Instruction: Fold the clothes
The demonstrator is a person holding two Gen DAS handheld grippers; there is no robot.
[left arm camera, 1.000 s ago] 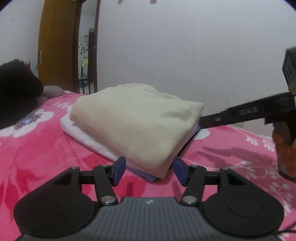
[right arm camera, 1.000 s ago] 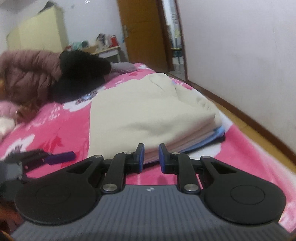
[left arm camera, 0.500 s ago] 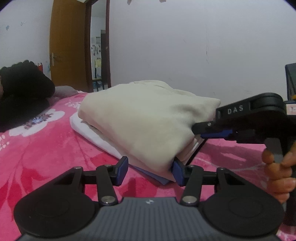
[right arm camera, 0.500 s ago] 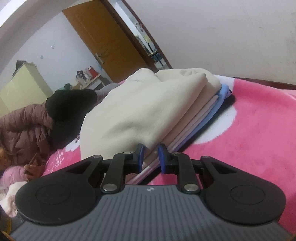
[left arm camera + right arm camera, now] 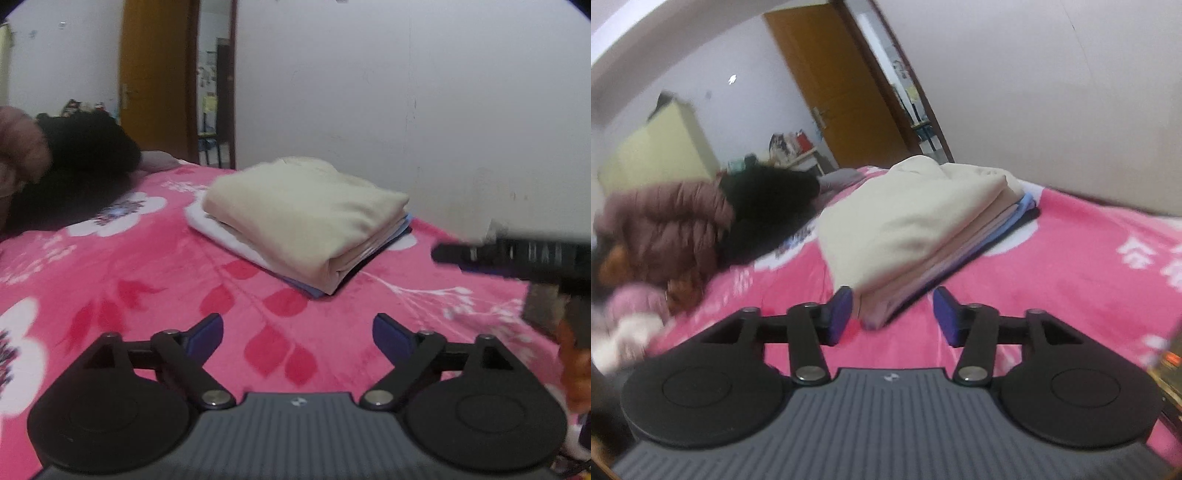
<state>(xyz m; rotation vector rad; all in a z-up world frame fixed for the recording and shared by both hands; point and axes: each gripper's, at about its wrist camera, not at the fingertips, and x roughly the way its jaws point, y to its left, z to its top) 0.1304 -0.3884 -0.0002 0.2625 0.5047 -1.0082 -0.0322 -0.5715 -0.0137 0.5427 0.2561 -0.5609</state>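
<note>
Stack of clothes (image 5: 306, 218): folded, lying on the pink flowered blanket (image 5: 147, 280), middle of the left wrist view; a cream garment (image 5: 908, 229) on top, with white, blue and dark layers under it
Left gripper (image 5: 297, 334): low centre of its own view, over bare blanket, well apart from the stack; its jaws have just been opening and stand wide, nothing between them
Right gripper (image 5: 893, 314): low centre of its own view, at the near corner of the stack; its jaws have just been opening, and the corner sits in the gap with the blue pads clear of the cloth on both sides, so released; in the left wrist view it shows as a blurred black bar at the right edge
Hand: a blurred part of the hand holding the right gripper, lower right edge of the left wrist view
Dark clothes (image 5: 764, 206): a black heap and a brown padded jacket (image 5: 665, 229), left of both views, on the blanket
Door (image 5: 155, 74): orange-brown, upper left of the left wrist view, beside an open doorway
Wall (image 5: 406, 92): plain white, behind the stack
Cupboard (image 5: 657, 147): pale yellow, upper left of the right wrist view
</note>
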